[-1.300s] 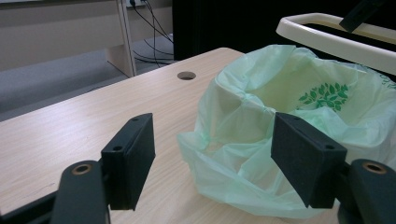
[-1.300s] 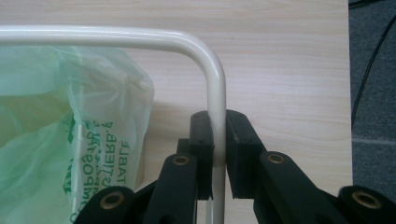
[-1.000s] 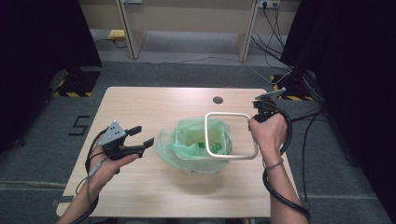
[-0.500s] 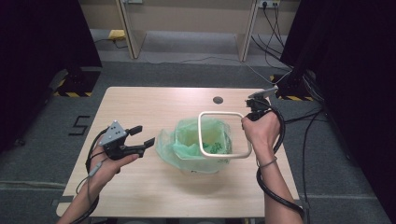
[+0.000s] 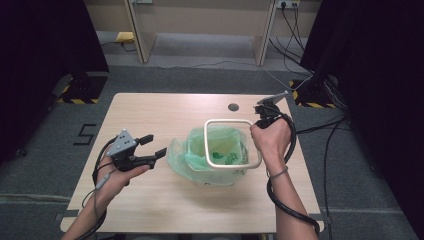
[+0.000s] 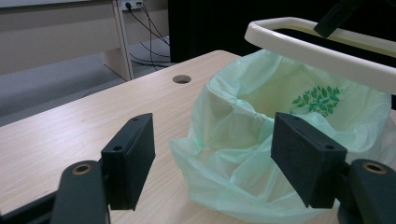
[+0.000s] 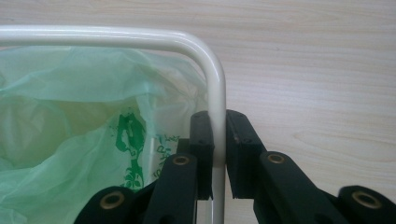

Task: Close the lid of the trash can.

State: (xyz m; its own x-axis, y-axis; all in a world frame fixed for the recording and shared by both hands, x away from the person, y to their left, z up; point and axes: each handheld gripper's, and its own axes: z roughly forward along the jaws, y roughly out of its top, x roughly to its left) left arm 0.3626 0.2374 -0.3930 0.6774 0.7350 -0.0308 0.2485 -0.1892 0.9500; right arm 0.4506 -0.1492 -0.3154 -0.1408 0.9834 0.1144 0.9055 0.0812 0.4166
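A light wooden tabletop [image 5: 150, 115] is filling the middle of the high view, with a person's forearms coming in from the bottom edge. At centre frame, a small bin lined with a pale green plastic bag [image 5: 220, 160] is sitting on the tabletop; a darker green leaf print is showing on the bag.

At centre right of the high view, the right gripper [image 5: 261, 119] is gripping a cream-white rounded rectangular plastic frame [image 5: 207, 145] by its right side, holding it just above the bag's open mouth. In the right gripper view, the two black jaws are pressing on either side of the frame's thin bar [image 7: 217, 116], with the bag lying at the left of that frame and bare wood at the right.

At centre left of the high view, the left gripper [image 5: 155, 145] is hovering over the tabletop, just beside the bag's left edge and pointing toward it. In the left gripper view its jaws are standing wide apart with nothing between them, and the bag [image 6: 261, 154] and the frame [image 6: 322, 56] are lying ahead at the right.
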